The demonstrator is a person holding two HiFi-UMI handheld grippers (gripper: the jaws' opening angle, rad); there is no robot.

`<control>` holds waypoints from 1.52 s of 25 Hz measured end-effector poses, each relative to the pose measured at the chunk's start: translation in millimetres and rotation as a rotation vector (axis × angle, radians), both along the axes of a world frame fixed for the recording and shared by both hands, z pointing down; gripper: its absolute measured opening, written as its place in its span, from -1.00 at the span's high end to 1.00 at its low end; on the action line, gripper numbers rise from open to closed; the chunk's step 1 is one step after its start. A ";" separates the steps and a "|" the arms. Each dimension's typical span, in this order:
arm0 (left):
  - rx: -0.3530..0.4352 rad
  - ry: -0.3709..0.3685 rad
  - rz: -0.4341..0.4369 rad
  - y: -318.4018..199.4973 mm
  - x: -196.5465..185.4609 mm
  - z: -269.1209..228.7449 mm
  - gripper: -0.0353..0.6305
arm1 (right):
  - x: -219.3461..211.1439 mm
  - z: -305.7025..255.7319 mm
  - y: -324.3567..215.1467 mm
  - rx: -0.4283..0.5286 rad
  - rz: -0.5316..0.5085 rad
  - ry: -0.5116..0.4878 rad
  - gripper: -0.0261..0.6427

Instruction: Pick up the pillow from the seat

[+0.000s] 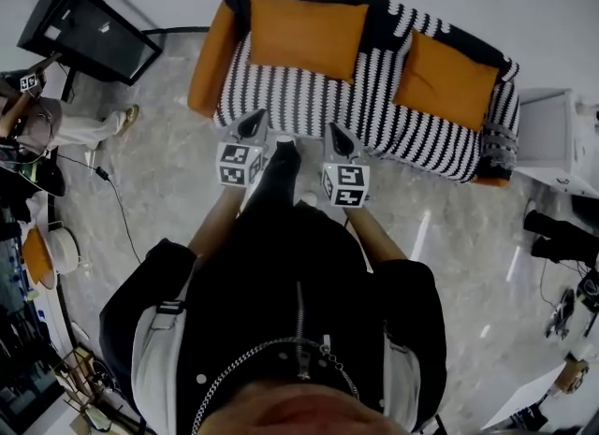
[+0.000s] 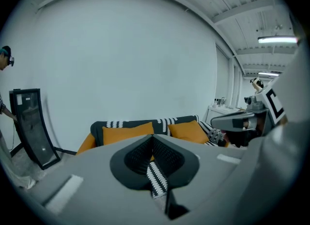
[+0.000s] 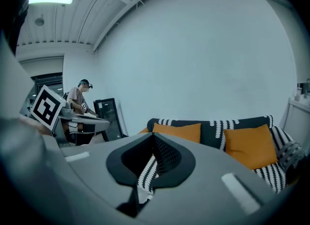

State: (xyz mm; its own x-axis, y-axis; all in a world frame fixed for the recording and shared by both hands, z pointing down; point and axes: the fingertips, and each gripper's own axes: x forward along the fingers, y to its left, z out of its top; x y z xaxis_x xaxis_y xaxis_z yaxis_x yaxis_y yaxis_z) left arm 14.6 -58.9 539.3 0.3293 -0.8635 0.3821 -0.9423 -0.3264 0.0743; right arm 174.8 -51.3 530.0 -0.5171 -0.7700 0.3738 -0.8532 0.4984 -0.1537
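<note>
Held side by side just short of the sofa (image 1: 309,106) front, left gripper (image 1: 252,123) and right gripper (image 1: 337,136) both pinched shut on nothing, probably an approach pose. Propped against the sofa's back, left pillow (image 1: 306,36) and right pillow (image 1: 445,80) — unclear which is meant. At the sofa's right end, grey bundle (image 1: 499,148) — hard to make out.

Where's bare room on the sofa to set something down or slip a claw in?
Free: the striped seat strip in front of both orange pillows, plus the gap between the left pillow and the right pillow. Crowded: the seat's right end, under a grey bundle.
</note>
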 end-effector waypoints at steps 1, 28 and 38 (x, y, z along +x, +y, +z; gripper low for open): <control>-0.005 0.004 -0.003 -6.4 0.1 1.1 0.86 | 1.2 1.4 -7.2 -0.006 0.005 0.000 0.92; -0.078 0.004 0.032 -295.1 -103.2 36.8 0.86 | -71.5 16.8 -291.8 -0.079 0.092 0.092 0.91; -0.098 -0.010 0.083 -351.5 -129.4 65.0 0.86 | -67.5 32.0 -356.3 -0.095 0.175 0.122 0.91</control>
State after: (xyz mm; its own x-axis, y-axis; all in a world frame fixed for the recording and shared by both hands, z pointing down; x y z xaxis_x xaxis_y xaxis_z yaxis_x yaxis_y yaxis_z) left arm -114.8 -410.4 604.4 0.3943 -0.7914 0.4672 -0.9130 -0.3954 0.1007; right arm 107.3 -407.6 562.1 -0.3255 -0.8022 0.5004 -0.9404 0.3299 -0.0827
